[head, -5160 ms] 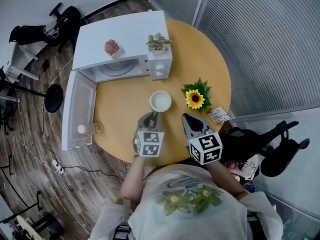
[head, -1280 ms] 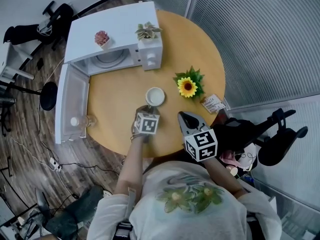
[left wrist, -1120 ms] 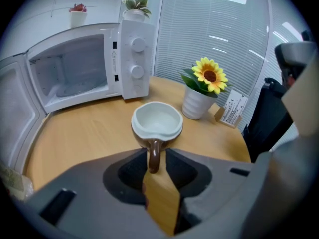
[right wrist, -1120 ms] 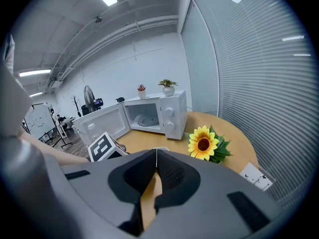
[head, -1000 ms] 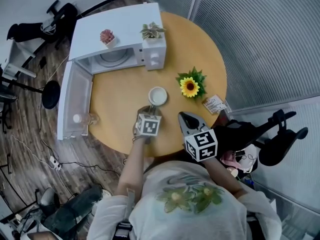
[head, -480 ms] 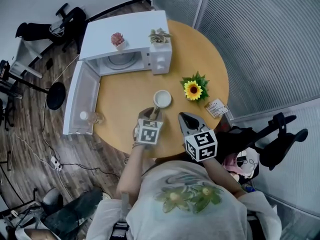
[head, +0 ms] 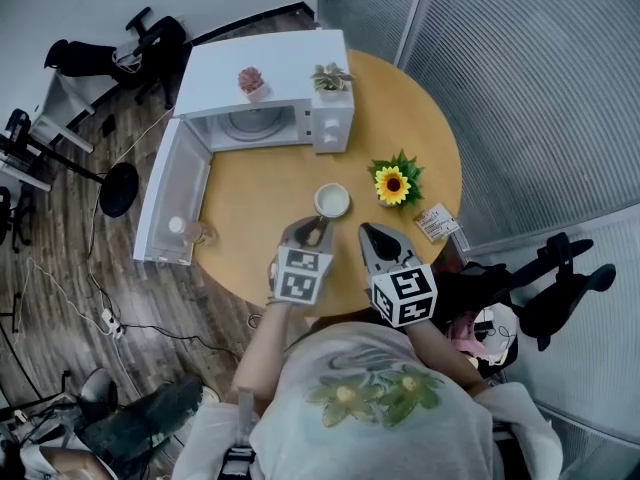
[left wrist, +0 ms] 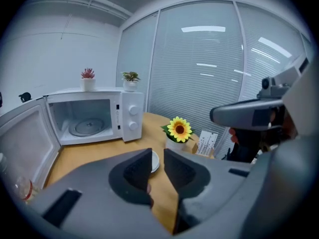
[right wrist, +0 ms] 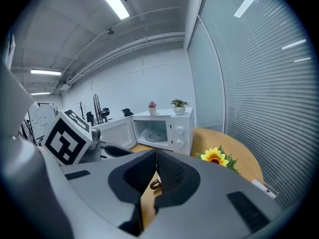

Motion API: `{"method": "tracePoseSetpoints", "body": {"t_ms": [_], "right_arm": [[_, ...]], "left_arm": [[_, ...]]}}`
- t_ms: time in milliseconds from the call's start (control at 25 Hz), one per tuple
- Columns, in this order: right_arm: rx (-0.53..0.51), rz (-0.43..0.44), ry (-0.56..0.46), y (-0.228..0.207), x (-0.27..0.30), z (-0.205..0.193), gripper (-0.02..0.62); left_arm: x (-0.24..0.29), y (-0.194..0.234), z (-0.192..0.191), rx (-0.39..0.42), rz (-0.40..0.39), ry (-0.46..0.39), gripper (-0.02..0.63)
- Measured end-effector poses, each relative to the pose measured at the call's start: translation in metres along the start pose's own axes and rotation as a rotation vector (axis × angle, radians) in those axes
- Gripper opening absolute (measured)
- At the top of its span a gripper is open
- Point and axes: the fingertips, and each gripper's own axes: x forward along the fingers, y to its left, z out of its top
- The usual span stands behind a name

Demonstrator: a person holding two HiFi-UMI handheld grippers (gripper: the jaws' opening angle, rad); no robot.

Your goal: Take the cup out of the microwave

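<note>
The white cup (head: 332, 200) stands upright on the round wooden table (head: 260, 203), in front of the white microwave (head: 290, 68) whose door (head: 178, 203) hangs open. The oven cavity (left wrist: 84, 126) holds only its glass plate. My left gripper (head: 312, 224) hovers just short of the cup, not touching it. Its jaws have just been closing; a narrow gap remains and nothing is between them (left wrist: 157, 153). A sliver of the cup (left wrist: 154, 161) shows beyond that gap. My right gripper (head: 370, 231) hangs beside the left one, shut and empty (right wrist: 156, 156).
A potted sunflower (head: 392, 183) and a small card (head: 438, 226) sit right of the cup. Two little plants (head: 250, 78) (head: 332, 76) stand on the microwave. A clear glass (head: 195, 233) is at the table's left edge by the door. Office chairs stand on the floor around.
My left gripper has risen and drawn back from the cup, which stays on the table. My right gripper has lifted a little. The head view has shifted.
</note>
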Motion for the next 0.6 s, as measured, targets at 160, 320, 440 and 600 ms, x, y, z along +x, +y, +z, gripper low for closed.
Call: {"method": "tracePoseSetpoints", "body": {"t_ms": [160,320,440,600], "right_arm": [[-0.006,0.0,0.0,0.005,0.0,0.0,0.017],[-0.015,0.007,0.0,0.011,-0.002,0.0,0.017],[-0.023,0.012,0.001,0.016,-0.005,0.001,0.017],[-0.033,0.016,0.002,0.023,-0.01,0.001,0.017]], "left_arm": [[-0.013,-0.004,0.012,-0.006,0.015,-0.044,0.056],[-0.025,-0.004,0.018,-0.008,0.042,-0.073,0.016],[-0.034,-0.007,0.02,-0.037,0.03,-0.092,0.005],[-0.042,-0.013,0.021,-0.051,0.017,-0.112,0.005]]}}
